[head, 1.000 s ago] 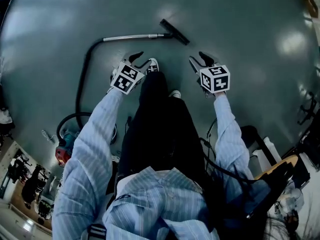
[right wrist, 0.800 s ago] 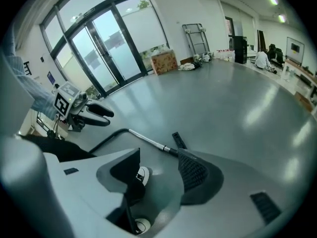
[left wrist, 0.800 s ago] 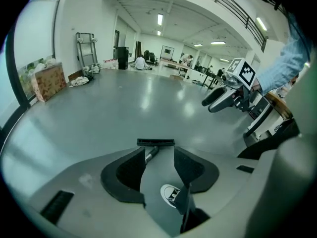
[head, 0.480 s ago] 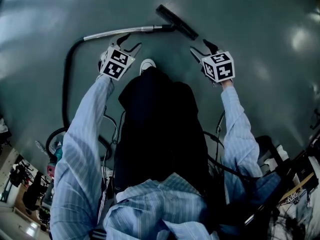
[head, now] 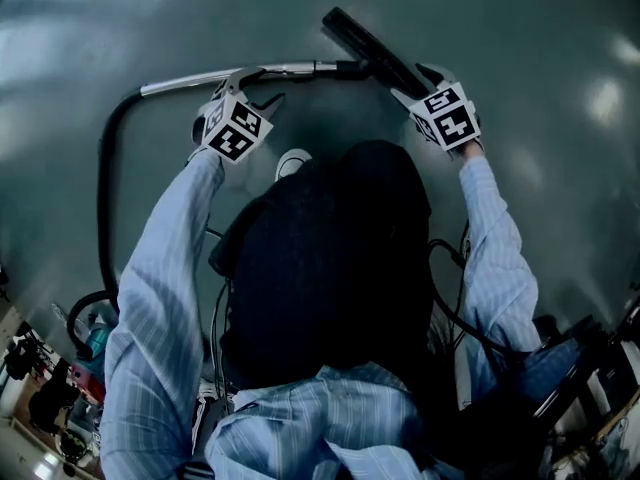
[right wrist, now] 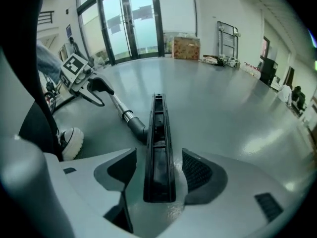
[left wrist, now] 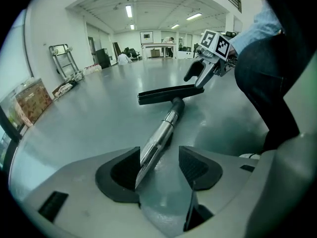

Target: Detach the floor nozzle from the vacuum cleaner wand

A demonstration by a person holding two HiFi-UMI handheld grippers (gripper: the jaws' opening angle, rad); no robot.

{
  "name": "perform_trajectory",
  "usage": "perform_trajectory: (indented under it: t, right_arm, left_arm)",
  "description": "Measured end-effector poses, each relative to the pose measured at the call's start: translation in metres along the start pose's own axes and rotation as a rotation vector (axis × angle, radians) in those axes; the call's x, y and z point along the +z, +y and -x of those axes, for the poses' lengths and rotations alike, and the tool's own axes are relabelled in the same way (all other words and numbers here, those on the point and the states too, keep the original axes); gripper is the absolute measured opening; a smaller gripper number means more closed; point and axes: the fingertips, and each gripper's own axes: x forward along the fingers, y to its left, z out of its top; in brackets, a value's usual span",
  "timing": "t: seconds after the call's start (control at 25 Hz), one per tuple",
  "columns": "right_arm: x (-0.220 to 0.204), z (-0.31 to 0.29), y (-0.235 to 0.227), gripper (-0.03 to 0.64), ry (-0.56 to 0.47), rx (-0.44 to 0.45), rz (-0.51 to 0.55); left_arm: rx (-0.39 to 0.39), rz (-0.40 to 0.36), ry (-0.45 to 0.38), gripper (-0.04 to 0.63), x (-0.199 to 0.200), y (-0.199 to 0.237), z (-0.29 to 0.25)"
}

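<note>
Looking down in the head view, the floor nozzle (head: 362, 40) lies on the grey floor (head: 520, 28) at about 12 o'clock. The shiny wand (head: 205, 76) runs from it toward 9 o'clock. A dark hose (head: 103, 183) curves from the wand's far end down toward 7 o'clock. The left tool (head: 258, 86) sits over the wand at 11 o'clock, and the right tool (head: 412, 80) is at the nozzle's near end at 1 o'clock. A white shoe (head: 293, 161) shows between the two arms.

In the left gripper view, the jaws stand wide, having just been opening. The wand passes between them, close to the pad at 9 o'clock, with no squeeze on it. The nozzle lies crosswise ahead at 12 o'clock, with the right tool just beside its end.

In the right gripper view, the jaws are also wide after just opening. The nozzle lies lengthwise between them, with a gap on each side. The left tool hangs over the wand at 10 o'clock.
</note>
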Motion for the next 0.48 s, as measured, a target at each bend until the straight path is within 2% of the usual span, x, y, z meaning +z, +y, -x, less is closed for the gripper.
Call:
perform_trajectory:
  t: [0.28,0.4,0.48]
  right_arm:
    - [0.001,-0.033,-0.003,0.27,0.038,0.019,0.067]
    - [0.002,-0.045,-0.002,0.27,0.083,0.044,0.069]
    - [0.0,-0.053,-0.001,0.27,0.12,0.063,0.082]
  left_arm:
    - [0.002,-0.164,0.058,0.225,0.002,0.012,-0.033]
    - [-0.052,-0.193,0.105,0.225,0.003,0.014,-0.048]
    - [-0.094,-0.258,0.155,0.227,-0.001,0.012,-0.06]
